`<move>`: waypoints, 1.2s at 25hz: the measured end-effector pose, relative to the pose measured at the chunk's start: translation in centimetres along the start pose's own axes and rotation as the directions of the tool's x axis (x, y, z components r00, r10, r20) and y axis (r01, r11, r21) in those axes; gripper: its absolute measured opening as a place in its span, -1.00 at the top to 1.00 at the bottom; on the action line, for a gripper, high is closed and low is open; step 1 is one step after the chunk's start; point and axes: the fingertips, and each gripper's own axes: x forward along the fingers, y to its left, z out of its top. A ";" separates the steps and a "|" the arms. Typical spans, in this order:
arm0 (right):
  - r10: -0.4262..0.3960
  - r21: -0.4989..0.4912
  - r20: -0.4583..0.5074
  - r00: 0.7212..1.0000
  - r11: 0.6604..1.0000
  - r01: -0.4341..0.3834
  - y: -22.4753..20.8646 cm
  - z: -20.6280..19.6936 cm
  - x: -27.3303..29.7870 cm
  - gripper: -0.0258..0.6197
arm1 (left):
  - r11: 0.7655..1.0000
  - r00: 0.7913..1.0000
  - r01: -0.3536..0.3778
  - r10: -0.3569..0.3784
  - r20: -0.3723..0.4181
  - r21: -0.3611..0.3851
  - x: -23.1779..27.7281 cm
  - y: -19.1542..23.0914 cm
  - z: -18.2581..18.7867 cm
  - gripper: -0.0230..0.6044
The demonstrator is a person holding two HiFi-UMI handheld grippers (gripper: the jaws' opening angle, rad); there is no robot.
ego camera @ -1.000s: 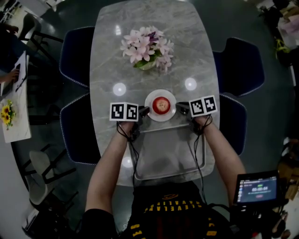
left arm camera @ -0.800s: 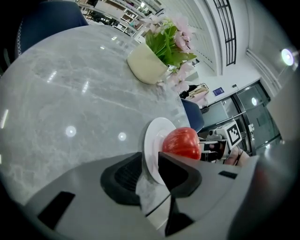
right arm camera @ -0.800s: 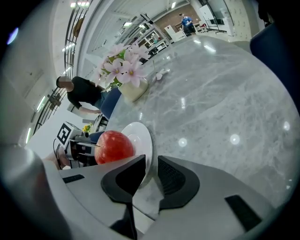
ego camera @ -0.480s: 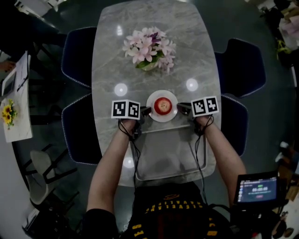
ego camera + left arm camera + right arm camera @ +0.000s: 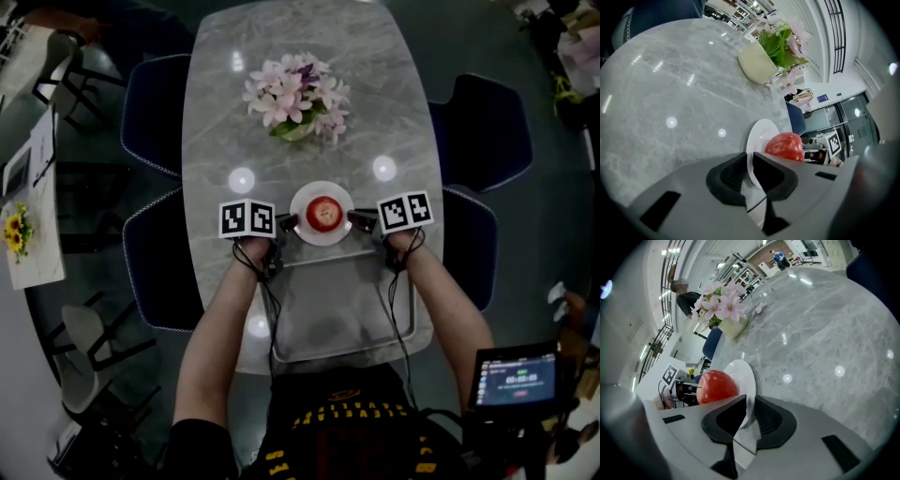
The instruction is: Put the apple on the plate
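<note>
A red apple (image 5: 323, 213) sits on a small white plate (image 5: 322, 238) in the middle of the grey marble table (image 5: 281, 37). My left gripper (image 5: 289, 223) is at the plate's left side. Its jaws are closing, with the plate's rim (image 5: 757, 136) between the pads; the apple (image 5: 785, 145) shows just beyond. My right gripper (image 5: 358, 218) is at the plate's right side. In the right gripper view the plate's rim (image 5: 743, 373) is pinched between its jaws (image 5: 750, 406), and the apple (image 5: 716, 386) lies behind them.
A vase of pink flowers (image 5: 295, 98) stands further back on the table. A grey metal tray (image 5: 342, 319) lies between the plate and the near table edge, under my forearms. Dark blue chairs (image 5: 155, 112) (image 5: 483, 127) flank the table.
The right gripper has edged slightly in toward the plate. The left gripper, plate and apple stay where they were.
</note>
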 end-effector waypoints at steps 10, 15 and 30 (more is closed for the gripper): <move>0.022 0.094 -0.002 1.000 0.995 -0.021 -0.2 0.0 -0.3 0.79 | 0.998 0.999 0.030 -0.031 -0.025 -0.060 0.0 -0.1 -0.2 0.81; 0.037 0.100 0.002 0.999 0.994 -0.037 0.4 0.3 -0.8 0.79 | 0.998 0.999 0.039 -0.041 -0.031 -0.058 -0.5 -0.7 -0.1 0.81; 0.109 0.091 0.019 0.994 0.990 -0.110 3.2 -2.6 -5.2 0.80 | 0.996 0.997 0.074 -0.075 -0.025 -0.047 -3.5 -4.7 -3.4 0.81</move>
